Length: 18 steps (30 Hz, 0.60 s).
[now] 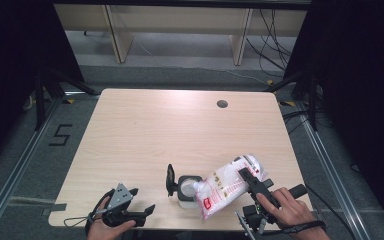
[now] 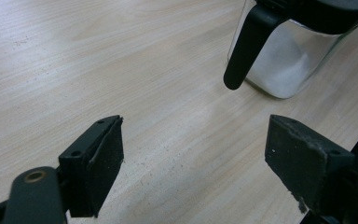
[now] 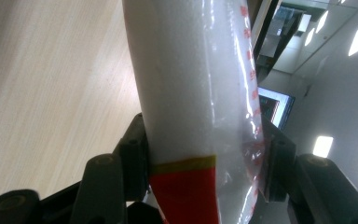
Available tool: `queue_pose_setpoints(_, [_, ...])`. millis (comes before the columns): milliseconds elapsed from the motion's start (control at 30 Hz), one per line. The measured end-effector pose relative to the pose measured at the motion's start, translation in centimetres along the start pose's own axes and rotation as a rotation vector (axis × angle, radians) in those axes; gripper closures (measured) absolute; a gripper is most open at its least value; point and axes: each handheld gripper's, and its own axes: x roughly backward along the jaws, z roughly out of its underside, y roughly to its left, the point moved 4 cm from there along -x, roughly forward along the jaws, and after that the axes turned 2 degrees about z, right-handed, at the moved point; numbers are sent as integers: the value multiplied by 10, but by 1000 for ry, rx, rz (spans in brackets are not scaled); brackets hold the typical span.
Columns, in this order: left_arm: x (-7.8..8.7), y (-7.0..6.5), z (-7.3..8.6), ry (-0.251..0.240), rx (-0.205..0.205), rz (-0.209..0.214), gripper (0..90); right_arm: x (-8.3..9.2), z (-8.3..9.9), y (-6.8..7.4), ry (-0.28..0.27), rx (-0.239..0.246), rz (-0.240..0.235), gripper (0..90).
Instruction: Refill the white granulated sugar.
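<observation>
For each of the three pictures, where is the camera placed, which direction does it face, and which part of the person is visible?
High view: above the person's side, facing forward and down on the table; both hands show, with the left gripper and the right gripper.
Left gripper view: on the left gripper, looking along its open jaws to the glass jar with the black lid.
Right gripper view: on the right gripper, jaws closed on the white bag.
Shared: the high view also shows the jar and the bag.
</observation>
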Motion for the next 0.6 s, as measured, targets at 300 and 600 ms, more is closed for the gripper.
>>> queue_pose_setpoints(300, [0, 0, 0, -1, -3, 3, 188, 0, -1, -1, -8, 20, 16, 489])
queue_pose_setpoints(600, [0, 1, 0, 2, -10, 4, 188, -1, -1, -3, -15, 35, 22, 490])
